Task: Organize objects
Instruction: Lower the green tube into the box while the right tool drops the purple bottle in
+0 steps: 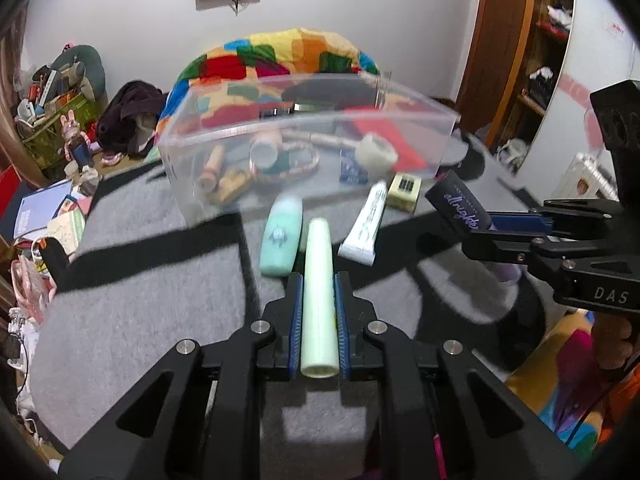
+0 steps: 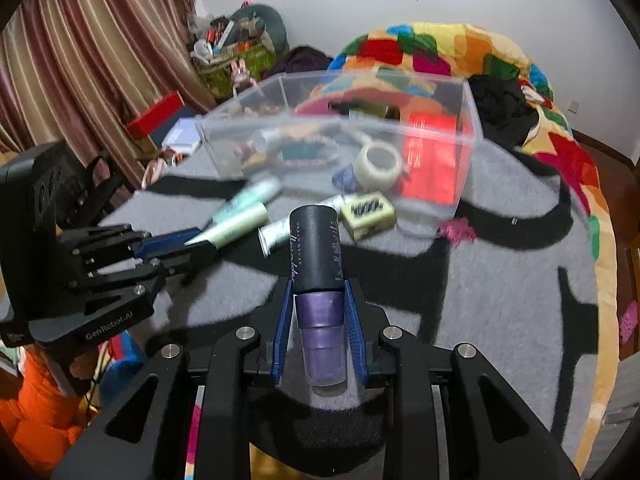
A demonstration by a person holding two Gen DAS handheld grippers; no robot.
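Note:
My left gripper [image 1: 319, 280] is shut on a pale green tube [image 1: 318, 276], held above the grey blanket; it also shows in the right wrist view [image 2: 234, 228]. My right gripper [image 2: 318, 286] is shut on a black and purple spray bottle [image 2: 318, 264], seen from the left wrist view [image 1: 460, 204]. A clear plastic bin [image 1: 304, 132] ahead holds a tape roll [image 1: 376, 151], a red box [image 2: 430, 160], a bracelet and small tubes. On the blanket before the bin lie a teal bottle [image 1: 280, 240], a white tube [image 1: 366, 226] and a yellow box [image 1: 405, 192].
A colourful patchwork quilt [image 2: 440, 52] is heaped behind the bin. Clutter, a green basket [image 2: 236, 60] and books sit at the left by the curtain. A pink item [image 2: 456, 229] lies right of the bin. A wooden wardrobe [image 1: 516, 60] stands at the right.

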